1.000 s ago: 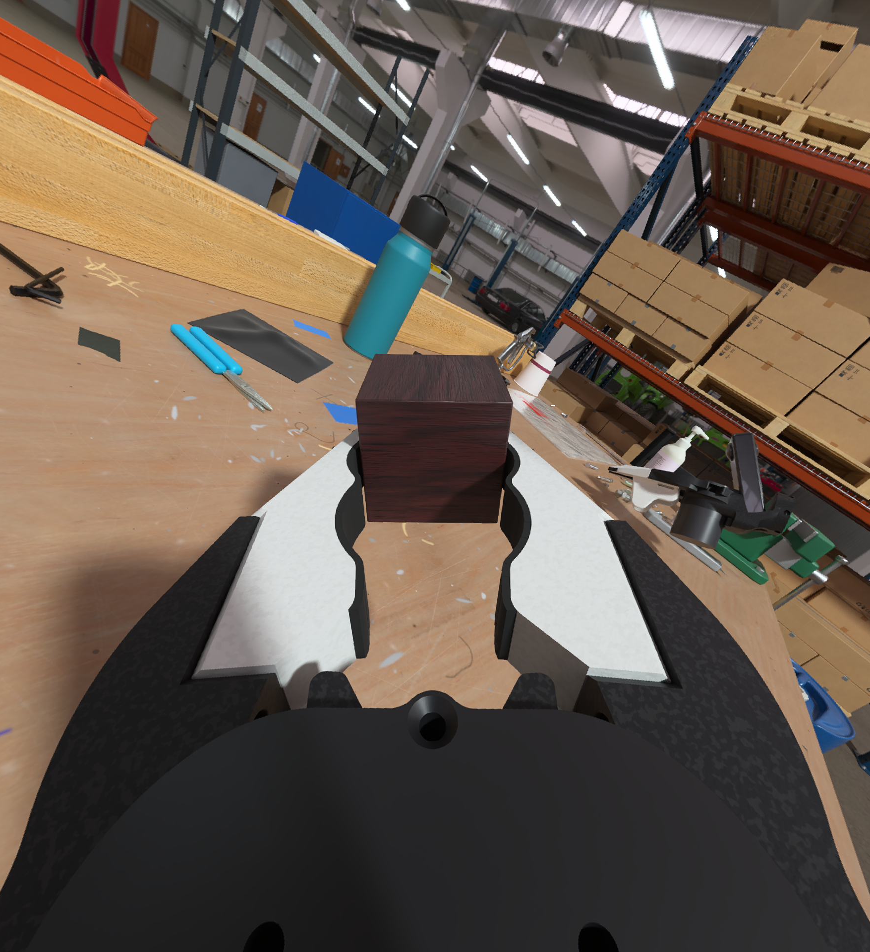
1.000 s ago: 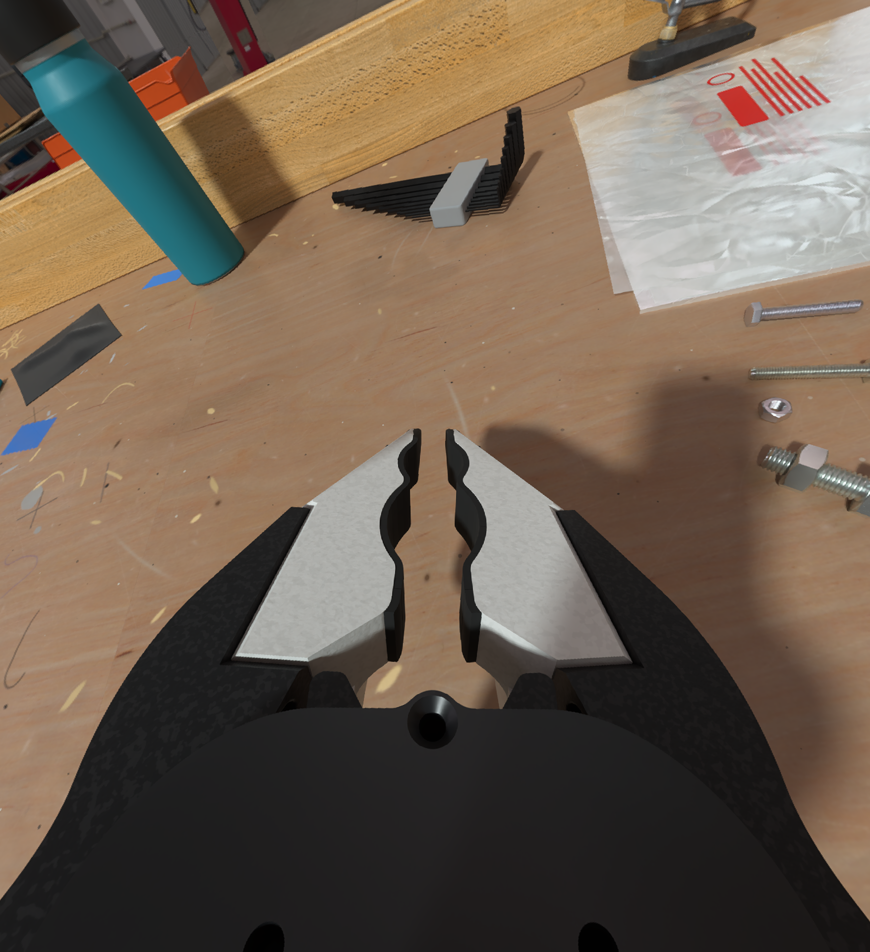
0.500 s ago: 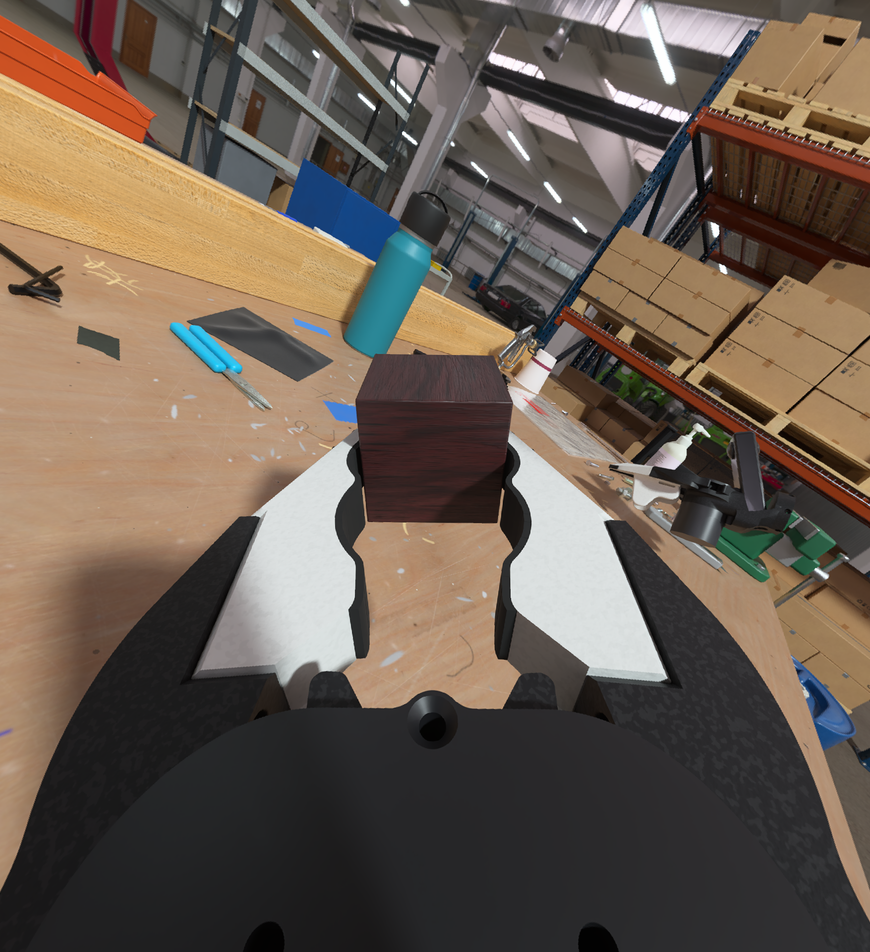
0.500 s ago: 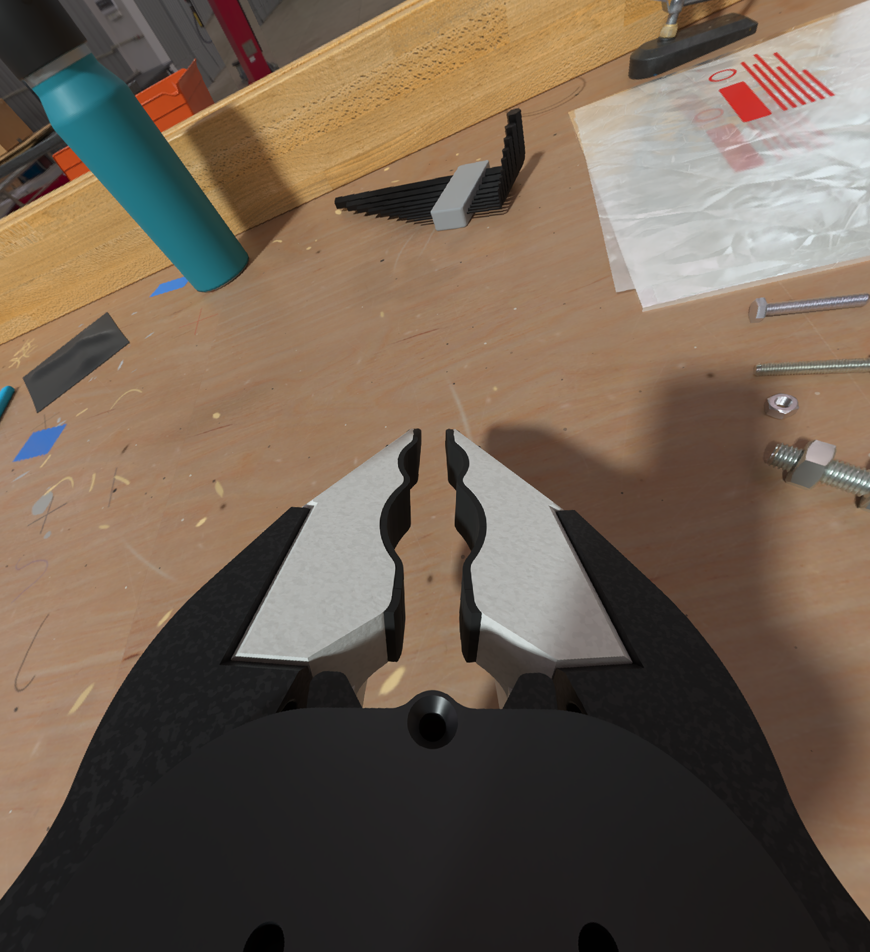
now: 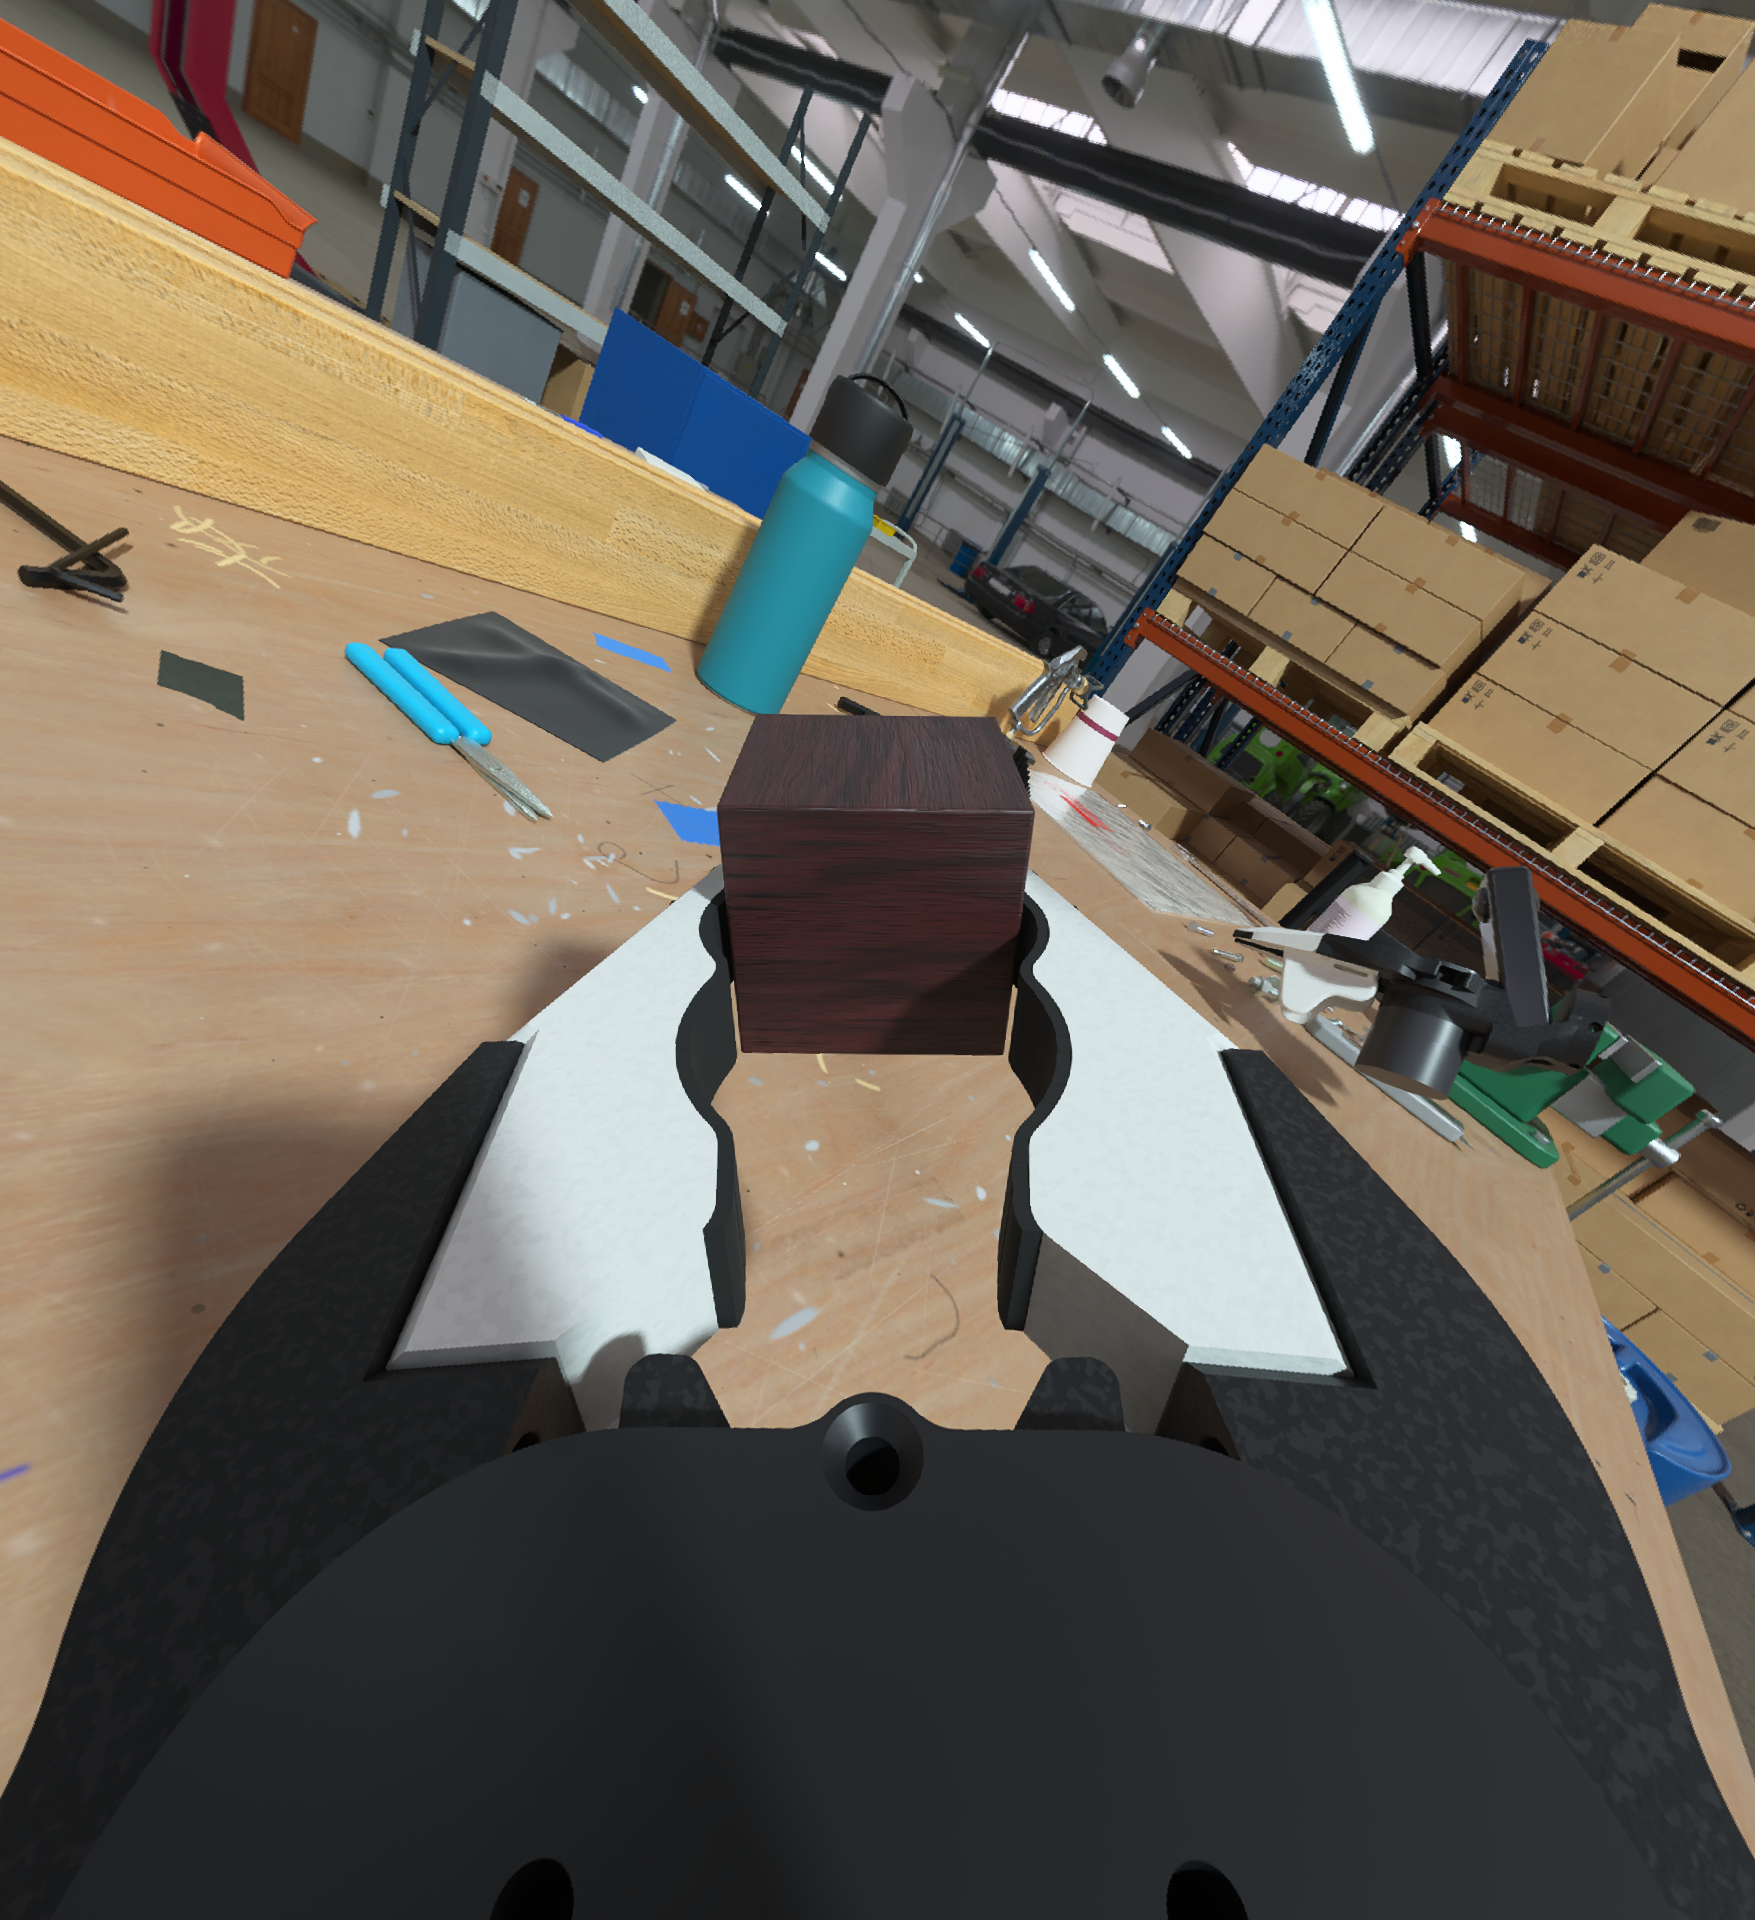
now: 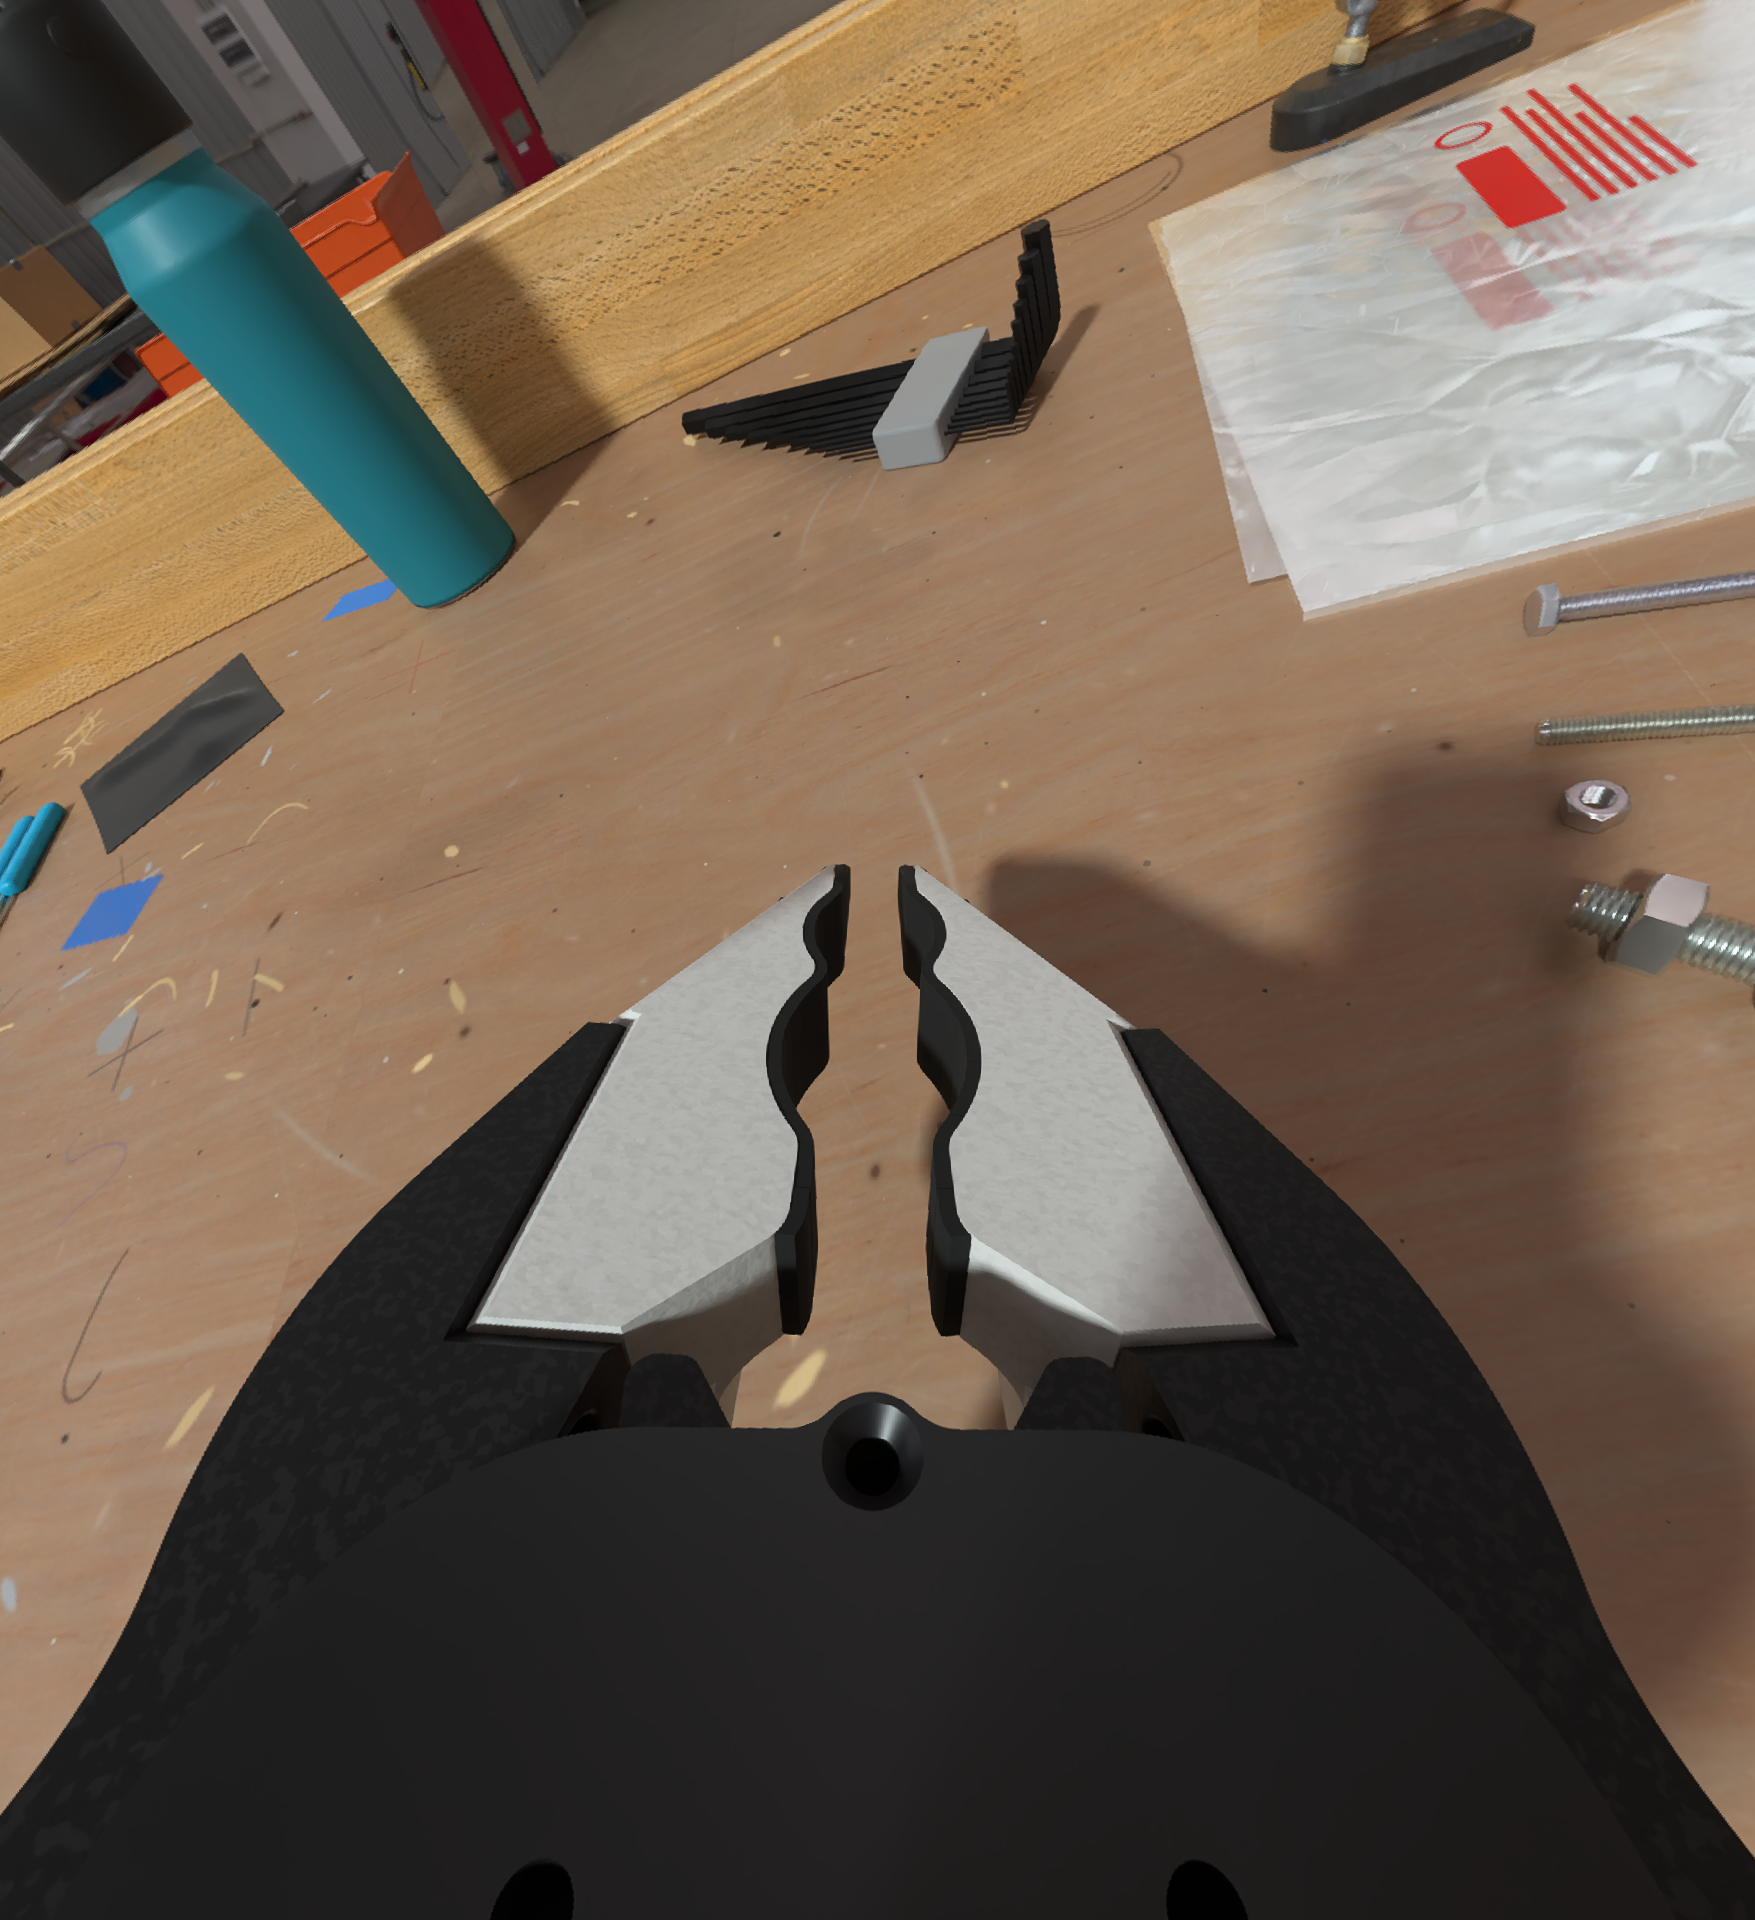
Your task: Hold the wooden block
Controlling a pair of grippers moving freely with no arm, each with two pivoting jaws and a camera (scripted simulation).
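Observation:
A dark reddish-brown wooden block (image 5: pixel 873 883) is clamped between the fingertips of my left gripper (image 5: pixel 873 920), above the plywood bench top (image 5: pixel 229 987). Its bottom face is clear of the bench. My right gripper (image 6: pixel 873 883) is shut and empty, with only a thin slit between its fingers, and hovers over the bench (image 6: pixel 644 727). The block does not show in the right wrist view. The right gripper also shows far off at the right of the left wrist view (image 5: pixel 1413 997).
A teal bottle (image 5: pixel 800 582) (image 6: pixel 301 384) stands by a long wooden beam (image 5: pixel 229 416). A black hex key set (image 6: pixel 925 405), a plastic sheet (image 6: pixel 1527 343), bolts (image 6: pixel 1683 717) and a nut (image 6: pixel 1593 805) lie right. Blue-handled snips (image 5: pixel 416 691) lie left. A green vise (image 5: pixel 1559 1091) is at the bench's edge.
My right gripper has drifted a little to the left, so the bottle and hex keys sit further right and lower in its view. My left gripper holds the block still.

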